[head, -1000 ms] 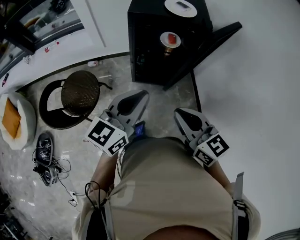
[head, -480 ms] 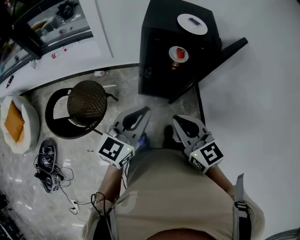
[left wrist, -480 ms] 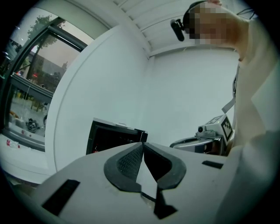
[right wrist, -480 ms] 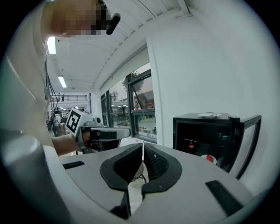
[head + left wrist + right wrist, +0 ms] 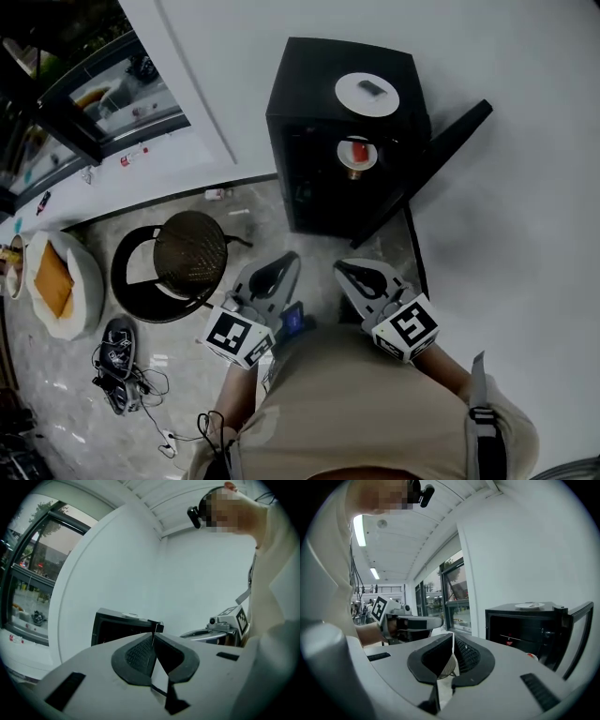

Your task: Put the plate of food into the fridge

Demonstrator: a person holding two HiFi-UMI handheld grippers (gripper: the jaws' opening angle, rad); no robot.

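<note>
A black mini fridge (image 5: 323, 112) stands against the wall with its door (image 5: 431, 169) swung open to the right. Inside it sits a white plate with red food (image 5: 357, 153). Another white plate (image 5: 367, 94) with a small dark item lies on top of the fridge. My left gripper (image 5: 289, 260) and right gripper (image 5: 343, 268) are held side by side in front of the fridge, short of it, both shut and empty. The left gripper view has its shut jaws (image 5: 153, 633) towards the fridge (image 5: 117, 629). In the right gripper view the shut jaws (image 5: 453, 637) point left of the fridge (image 5: 520, 623).
A round black stool with a woven seat (image 5: 187, 248) stands on the stone floor left of the grippers. Further left are a pet bed with an orange cushion (image 5: 58, 284), shoes (image 5: 117, 339) and loose cables (image 5: 155, 408). A window (image 5: 89, 94) is at far left.
Both grippers have come closer together and sit lower in the head view. The view has lifted, so the whole fridge and its top plate show. Both jaws stay shut.
</note>
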